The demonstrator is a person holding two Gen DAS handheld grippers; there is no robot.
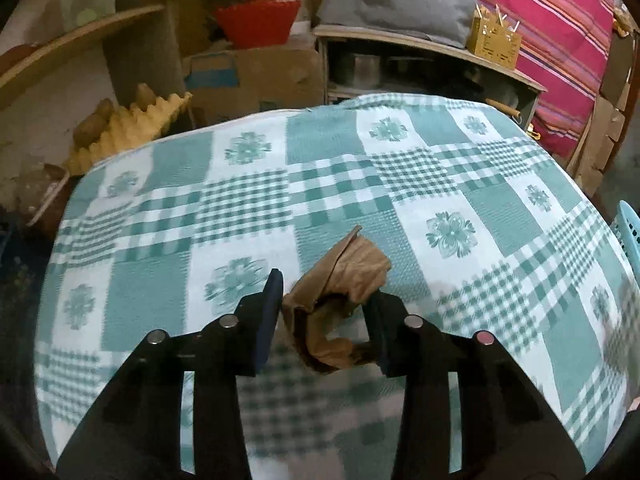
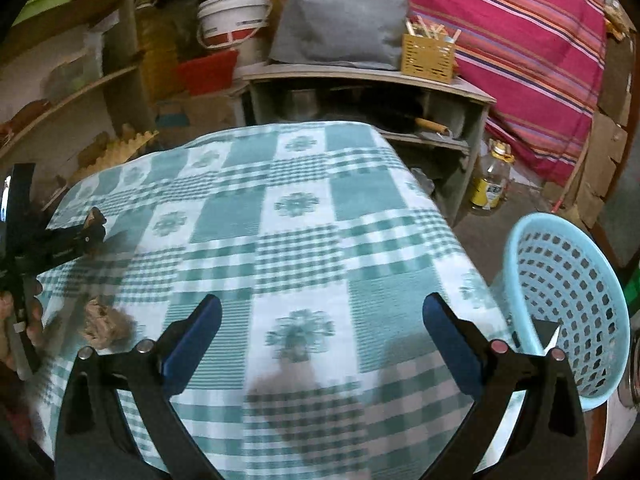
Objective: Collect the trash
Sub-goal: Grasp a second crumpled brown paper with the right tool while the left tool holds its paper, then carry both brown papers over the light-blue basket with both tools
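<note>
A crumpled piece of brown paper (image 1: 344, 276) lies on the green-and-white checked tablecloth (image 1: 400, 184), between the blue pads of my left gripper (image 1: 326, 292). Both pads touch its sides, so the gripper is shut on it. In the right wrist view that same gripper (image 2: 80, 236) appears at the far left with a tip of the paper sticking out. A second crumpled brown wad (image 2: 102, 324) lies on the cloth near the left front. My right gripper (image 2: 322, 304) hangs open above the cloth, with only a flower square between its fingers.
A light blue perforated basket (image 2: 568, 312) stands off the table's right side, also at the edge of the left view (image 1: 626, 228). Behind the table are a low shelf unit (image 2: 360, 80), a yellow caddy (image 2: 428, 58), buckets and boxes. A hand (image 2: 24, 320) is at far left.
</note>
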